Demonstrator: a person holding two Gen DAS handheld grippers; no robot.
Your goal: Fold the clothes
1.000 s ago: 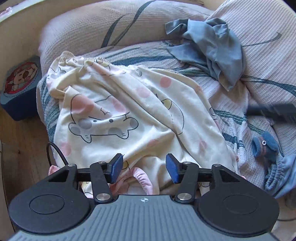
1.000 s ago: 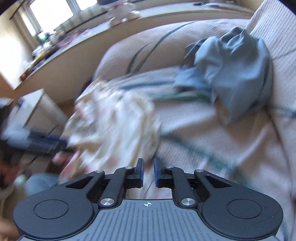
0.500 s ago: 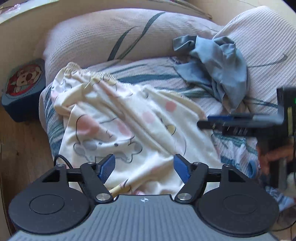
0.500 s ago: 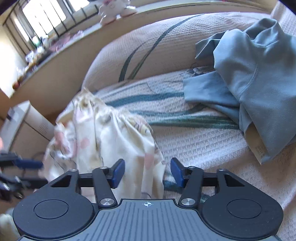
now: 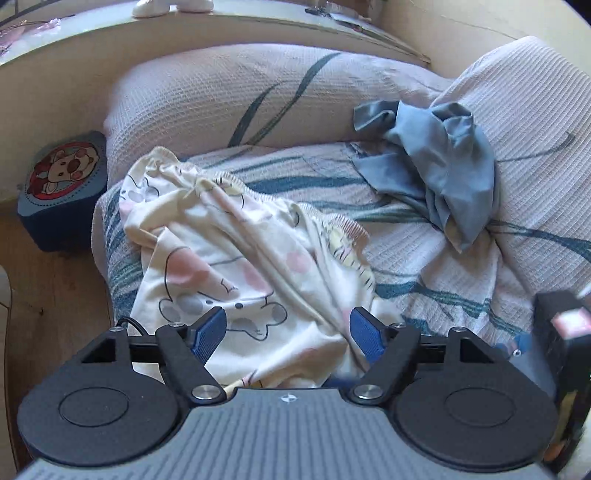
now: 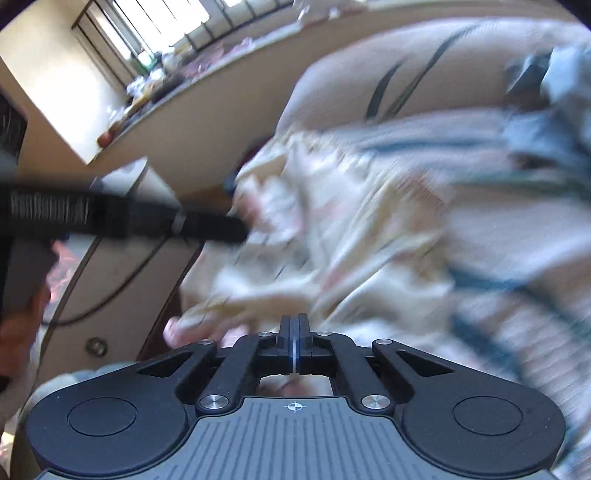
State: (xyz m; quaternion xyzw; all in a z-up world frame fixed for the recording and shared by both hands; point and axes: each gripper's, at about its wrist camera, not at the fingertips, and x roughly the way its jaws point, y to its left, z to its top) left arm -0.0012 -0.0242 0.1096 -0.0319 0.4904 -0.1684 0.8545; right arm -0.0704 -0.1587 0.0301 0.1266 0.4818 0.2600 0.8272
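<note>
The left claw (image 5: 286,332) stands wide apart, its jaws having just been opening, with cream cartoon-print pyjamas (image 5: 240,251) lying loose between them, not pinched. The right claw (image 6: 294,332) has just snapped fully together at the pyjamas' near edge; blur hides whether cloth is caught. The pyjamas lie crumpled on a striped sofa (image 5: 424,258), well apart from a blue garment (image 5: 443,162) by the armrest.

— What's around me?
— A sofa (image 5: 258,96) in a pale waffle cover with teal leaf strokes, wooden floor (image 5: 48,295) at my left.
— Light?
— Sun through the barred window (image 6: 162,22).
</note>
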